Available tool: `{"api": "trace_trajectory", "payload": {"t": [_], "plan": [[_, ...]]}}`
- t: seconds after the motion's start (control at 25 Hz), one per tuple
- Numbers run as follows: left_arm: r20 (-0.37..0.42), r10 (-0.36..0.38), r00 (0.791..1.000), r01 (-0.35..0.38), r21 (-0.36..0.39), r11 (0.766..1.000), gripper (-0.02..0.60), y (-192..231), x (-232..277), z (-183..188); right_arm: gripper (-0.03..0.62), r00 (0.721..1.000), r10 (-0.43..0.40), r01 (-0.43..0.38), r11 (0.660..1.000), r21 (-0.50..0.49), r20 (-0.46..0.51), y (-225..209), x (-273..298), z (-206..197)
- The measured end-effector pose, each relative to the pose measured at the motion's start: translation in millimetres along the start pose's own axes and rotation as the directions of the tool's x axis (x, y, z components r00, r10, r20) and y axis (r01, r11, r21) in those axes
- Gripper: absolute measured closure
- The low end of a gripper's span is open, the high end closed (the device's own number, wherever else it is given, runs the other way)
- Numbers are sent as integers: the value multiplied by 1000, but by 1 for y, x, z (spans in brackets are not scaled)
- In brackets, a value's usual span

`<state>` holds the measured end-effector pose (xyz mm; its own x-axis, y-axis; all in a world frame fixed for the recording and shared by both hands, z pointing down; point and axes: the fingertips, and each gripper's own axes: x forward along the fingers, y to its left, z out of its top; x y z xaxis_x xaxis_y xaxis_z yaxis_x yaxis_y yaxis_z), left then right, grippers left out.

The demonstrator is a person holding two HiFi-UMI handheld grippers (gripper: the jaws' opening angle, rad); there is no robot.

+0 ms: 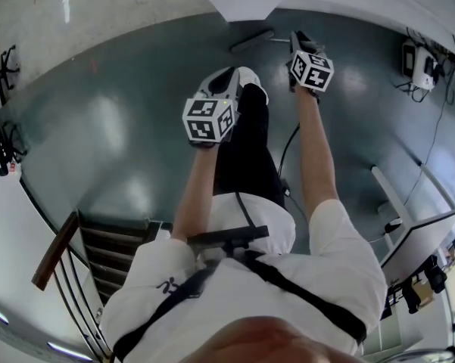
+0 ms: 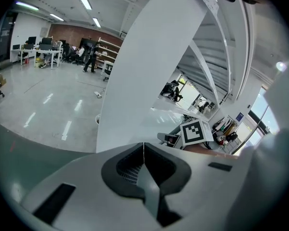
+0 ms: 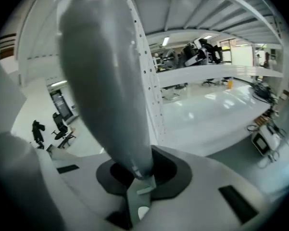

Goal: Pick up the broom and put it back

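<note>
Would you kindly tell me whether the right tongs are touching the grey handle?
Touching. In the right gripper view the grey handle tapers down into the right tongs, which pinch its narrow end with no gap.

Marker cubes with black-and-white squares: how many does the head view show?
2. One marker cube sits left, beside the white shoe; the other is right, higher in the picture. None seems hidden.
</note>
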<state>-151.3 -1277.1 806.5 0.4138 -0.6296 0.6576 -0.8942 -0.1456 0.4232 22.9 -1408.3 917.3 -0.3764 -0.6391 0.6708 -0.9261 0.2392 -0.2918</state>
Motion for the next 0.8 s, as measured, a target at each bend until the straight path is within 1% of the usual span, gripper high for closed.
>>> {"api": "trace_trajectory", "payload": {"t": [0.08, 0.16, 0.24, 0.32, 0.44, 0.8], "plan": [[8, 1, 1000, -1, -10, 1000, 568, 0, -2, 2, 531, 993, -114, 117, 990, 72, -43, 7, -14, -4], [15, 4, 1000, -4, -18, 1000, 568, 1, -4, 2, 531, 981, -186, 191, 976, 102, -59, 20, -24, -3], [21, 11, 1000, -10, -30, 999, 568, 3, -7, 2, 531, 972, -226, 231, 967, 108, -62, 33, -22, -1], [25, 21, 999, -20, -43, 999, 568, 7, -9, 2, 531, 967, -244, 250, 962, 107, -70, 44, -11, 2], [28, 39, 999, -37, -63, 997, 569, 15, -12, -2, 530, 969, -233, 241, 965, 103, -82, 55, 17, 11], [11, 79, 997, -77, -102, 992, 568, 32, -22, -22, 531, 984, -124, 128, 991, 25, -128, 72, 95, 29]]}}
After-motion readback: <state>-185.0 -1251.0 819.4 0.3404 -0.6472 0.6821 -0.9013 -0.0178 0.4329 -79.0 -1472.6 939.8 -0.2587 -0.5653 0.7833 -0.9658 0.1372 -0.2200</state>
